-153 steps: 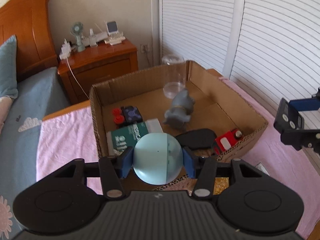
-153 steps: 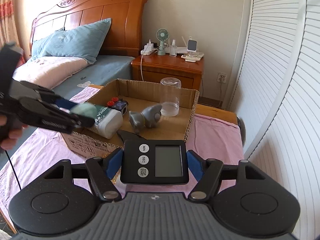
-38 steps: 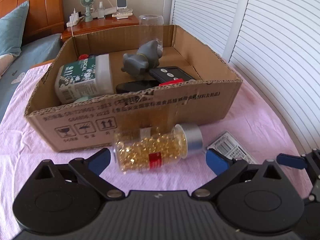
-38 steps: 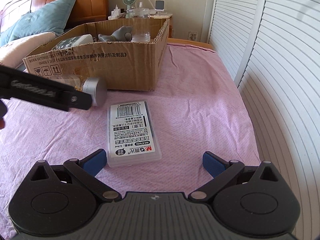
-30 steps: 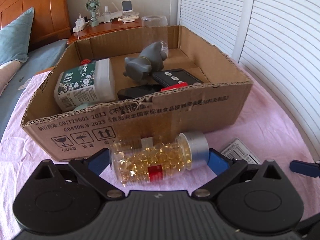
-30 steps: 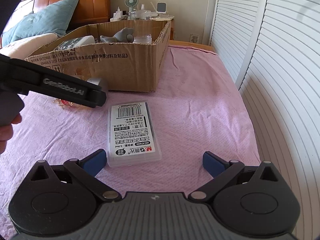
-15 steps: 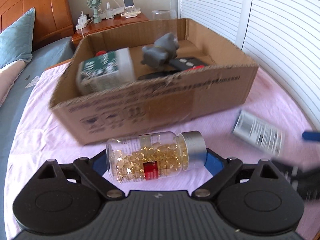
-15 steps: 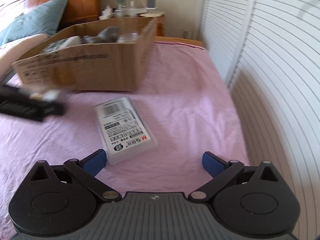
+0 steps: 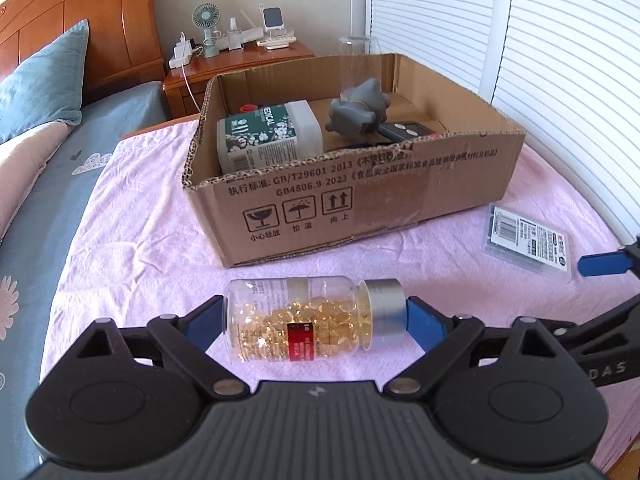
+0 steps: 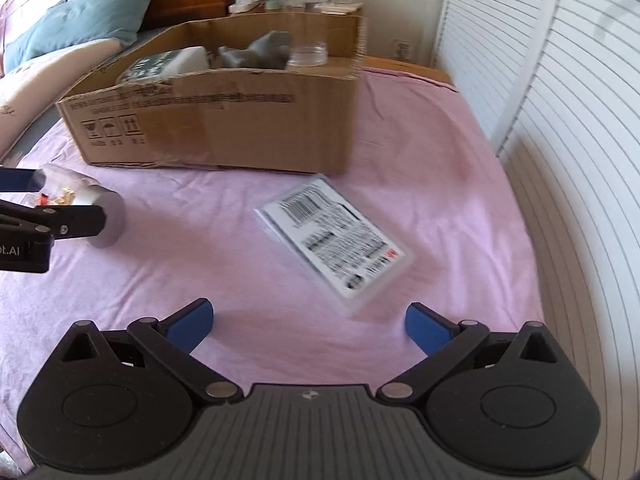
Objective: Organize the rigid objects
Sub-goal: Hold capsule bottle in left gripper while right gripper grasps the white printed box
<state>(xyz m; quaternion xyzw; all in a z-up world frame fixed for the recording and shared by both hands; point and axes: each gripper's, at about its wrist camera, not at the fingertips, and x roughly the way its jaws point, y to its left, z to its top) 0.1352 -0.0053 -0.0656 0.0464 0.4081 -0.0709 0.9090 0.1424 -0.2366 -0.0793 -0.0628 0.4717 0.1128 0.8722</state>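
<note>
Pink cloth (image 9: 132, 248) covers the desk, and on it, at about 6 o'clock from the cardboard box (image 9: 360, 200), the left gripper (image 9: 316, 322) has a clear capsule bottle (image 9: 304, 320) lying crosswise between its blue pads: one pad meets the bottle's base at 9 o'clock and the other meets the silver cap (image 9: 384, 312) at 3 o'clock. Its jaws have just been closing in on the bottle and now press on it at both ends, at a wide setting. Whether the bottle rests on the cloth or is lifted off it I cannot tell. In the right wrist view the same bottle (image 10: 80, 204) shows at 9 o'clock, held in that gripper. The right gripper (image 10: 310, 324) stands wide open with nothing between its pads, above bare cloth; a flat clear plastic case with a barcode label (image 10: 334, 242) lies on the cloth just beyond it toward 12 o'clock, turned at a slant and blurred. The box sits further off at 11 o'clock in that view and holds a white bottle with a green label (image 9: 268, 140), a grey toy figure (image 9: 360, 112), a black timer (image 9: 408, 130) and a clear glass (image 10: 306, 46) at its far end. A wooden nightstand (image 9: 240, 64) with a small fan (image 9: 206, 26) stands behind, at 12 o'clock.
</note>
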